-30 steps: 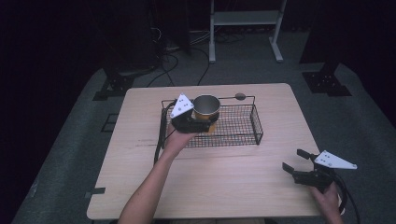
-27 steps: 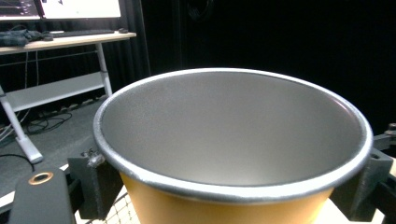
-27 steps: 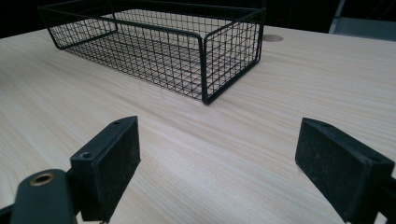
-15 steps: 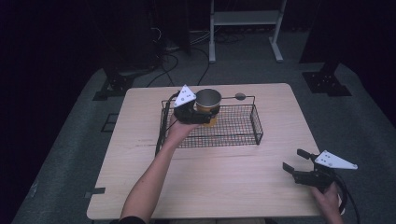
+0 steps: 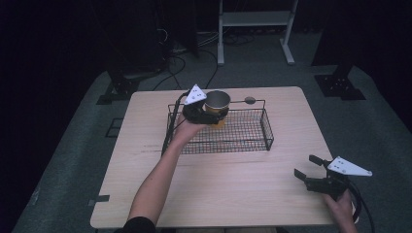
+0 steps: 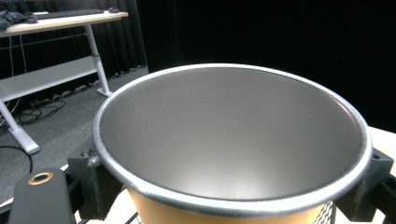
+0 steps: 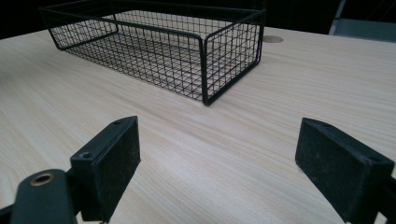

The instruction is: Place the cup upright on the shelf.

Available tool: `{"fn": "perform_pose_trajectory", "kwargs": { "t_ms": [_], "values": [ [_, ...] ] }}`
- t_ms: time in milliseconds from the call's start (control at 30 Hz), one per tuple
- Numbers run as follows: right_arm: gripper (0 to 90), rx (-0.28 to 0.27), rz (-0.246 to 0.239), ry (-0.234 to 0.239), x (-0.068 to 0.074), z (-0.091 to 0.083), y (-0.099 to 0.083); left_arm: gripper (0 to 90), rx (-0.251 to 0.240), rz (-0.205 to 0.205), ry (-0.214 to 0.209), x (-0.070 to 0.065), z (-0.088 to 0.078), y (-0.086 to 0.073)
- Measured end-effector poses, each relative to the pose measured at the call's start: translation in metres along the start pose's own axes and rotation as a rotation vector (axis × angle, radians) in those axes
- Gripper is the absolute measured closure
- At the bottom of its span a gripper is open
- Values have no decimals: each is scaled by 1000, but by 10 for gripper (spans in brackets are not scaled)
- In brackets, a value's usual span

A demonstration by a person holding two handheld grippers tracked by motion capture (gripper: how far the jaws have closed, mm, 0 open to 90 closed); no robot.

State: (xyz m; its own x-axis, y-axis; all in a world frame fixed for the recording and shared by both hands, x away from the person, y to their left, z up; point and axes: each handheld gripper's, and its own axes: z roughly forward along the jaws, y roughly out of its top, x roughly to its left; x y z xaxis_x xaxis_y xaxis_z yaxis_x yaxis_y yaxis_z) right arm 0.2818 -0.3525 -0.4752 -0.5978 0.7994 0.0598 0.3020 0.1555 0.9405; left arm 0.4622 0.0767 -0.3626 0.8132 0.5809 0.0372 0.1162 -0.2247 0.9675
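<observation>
Your left tool [image 5: 210, 114] was clamped on the paper cup [image 5: 216, 101], jaws on either side of its orange wall just under the rim; cup sat upright over the far-left corner of the wire basket [image 5: 252, 141], which stood on the counter [image 5: 233, 184] toward its far side; couldn't tell from these whether the cup's base touched the mesh or hung above it. Right tool [image 5: 311, 174] rested at the near-right of the counter, jaws wide apart, nothing between them, well clear of the basket. My read: you were either setting the cup in or lifting it out; either way keep it level, keep the squeeze light since a paper wall dents, move straight up or down so the base clears the basket rim and the far wire handle; leave the right tool parked. Cup looked empty inside, grey lining; no brand, label or legible writing on cup, basket or counter.
</observation>
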Motion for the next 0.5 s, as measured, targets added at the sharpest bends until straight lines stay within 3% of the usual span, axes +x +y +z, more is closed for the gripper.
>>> {"fn": "perform_pose_trajectory", "kwargs": {
  "t_ms": [500],
  "values": [
    [130,-3,3,1,0,0,0,125,78,26,1,10,12,-6]
  ]
}}
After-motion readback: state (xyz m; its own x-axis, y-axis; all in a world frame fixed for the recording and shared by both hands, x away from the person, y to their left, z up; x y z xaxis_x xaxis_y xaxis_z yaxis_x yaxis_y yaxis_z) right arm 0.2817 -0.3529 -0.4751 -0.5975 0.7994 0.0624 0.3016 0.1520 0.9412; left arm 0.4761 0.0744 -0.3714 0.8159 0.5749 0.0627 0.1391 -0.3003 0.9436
